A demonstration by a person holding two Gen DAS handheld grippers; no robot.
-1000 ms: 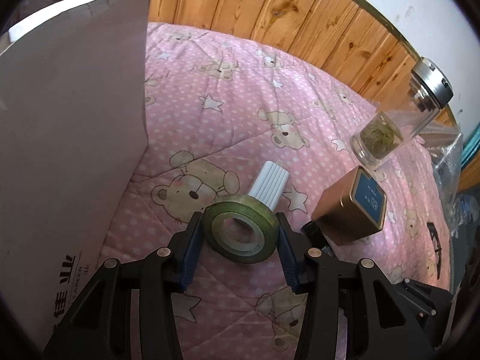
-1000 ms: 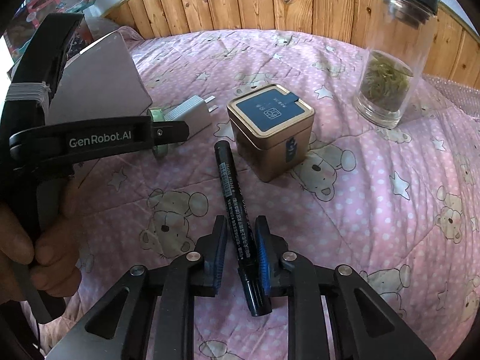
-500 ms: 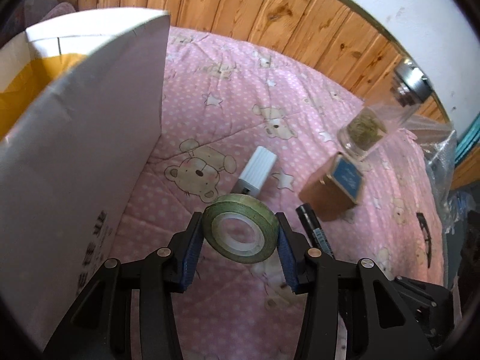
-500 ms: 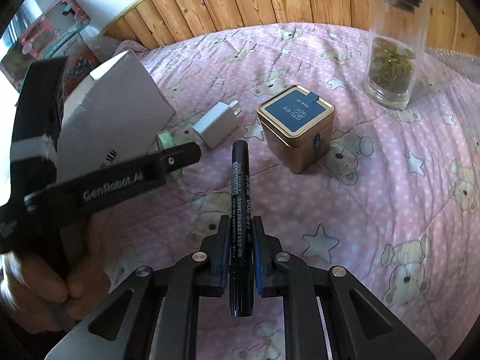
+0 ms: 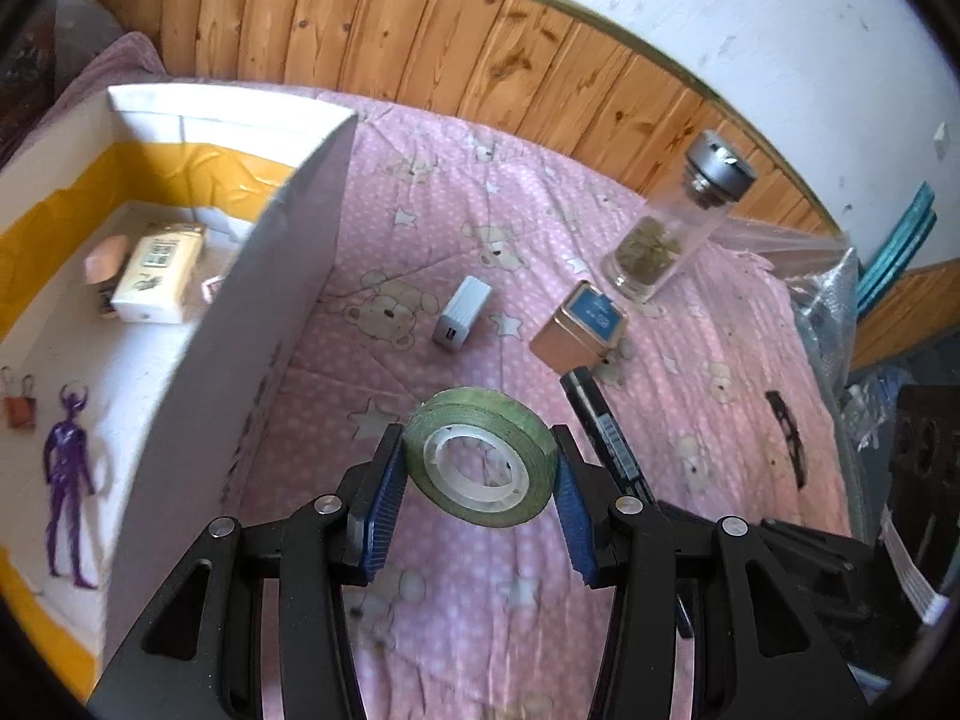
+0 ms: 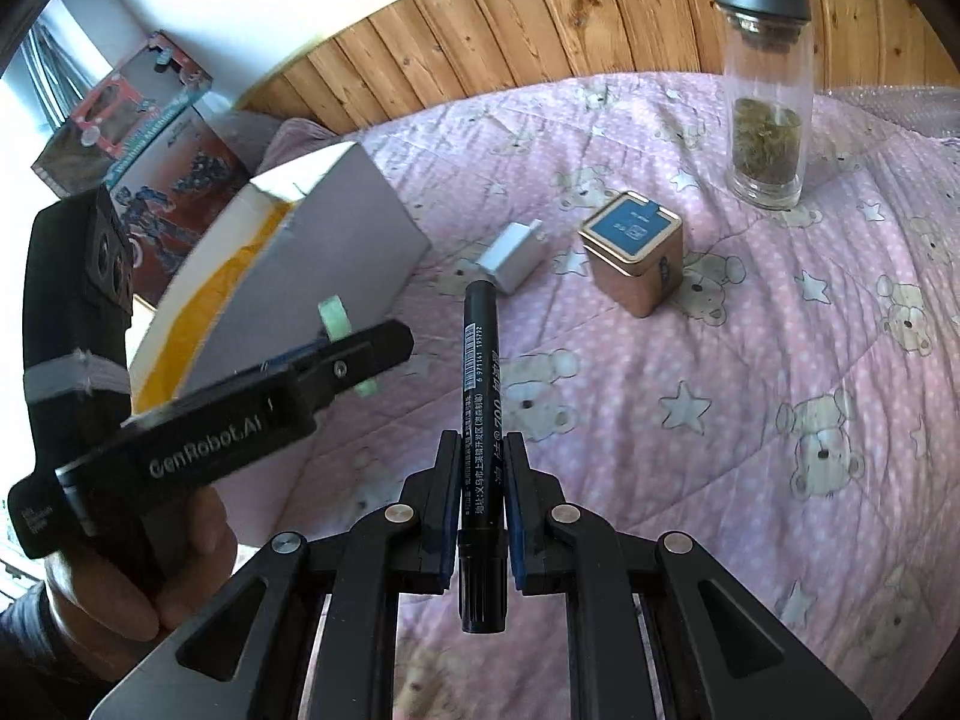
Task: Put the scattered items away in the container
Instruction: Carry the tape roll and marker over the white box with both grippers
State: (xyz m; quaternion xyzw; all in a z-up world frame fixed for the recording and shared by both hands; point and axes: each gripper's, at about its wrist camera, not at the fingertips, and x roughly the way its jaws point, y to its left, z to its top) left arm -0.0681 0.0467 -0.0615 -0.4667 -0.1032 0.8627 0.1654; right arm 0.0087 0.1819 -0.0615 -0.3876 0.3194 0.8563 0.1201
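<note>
My left gripper [image 5: 478, 468] is shut on a green tape roll [image 5: 478, 463] and holds it above the pink bear quilt, just right of the white cardboard box [image 5: 252, 324]. The tape also shows edge-on in the right wrist view [image 6: 336, 324]. My right gripper [image 6: 483, 468] is shut on a black marker [image 6: 478, 396] and holds it off the quilt; the marker also shows in the left wrist view [image 5: 603, 420]. On the quilt lie a white charger [image 5: 462, 321] [image 6: 511, 255], a gold tin with a blue lid [image 5: 579, 327] [image 6: 633, 252] and a glass tea jar [image 5: 672, 222] [image 6: 765, 96].
The box interior [image 5: 90, 360] holds a small white carton, a purple figure, red binder clips and a pink item. Wood panelling runs behind the bed. A toy box [image 6: 138, 138] stands behind the cardboard box. Plastic wrap [image 5: 828, 312] lies at the quilt's right edge.
Both grippers have risen from the quilt with their loads. The left one now sits high enough that the box's inside shows. The marker is lifted clear of the quilt.
</note>
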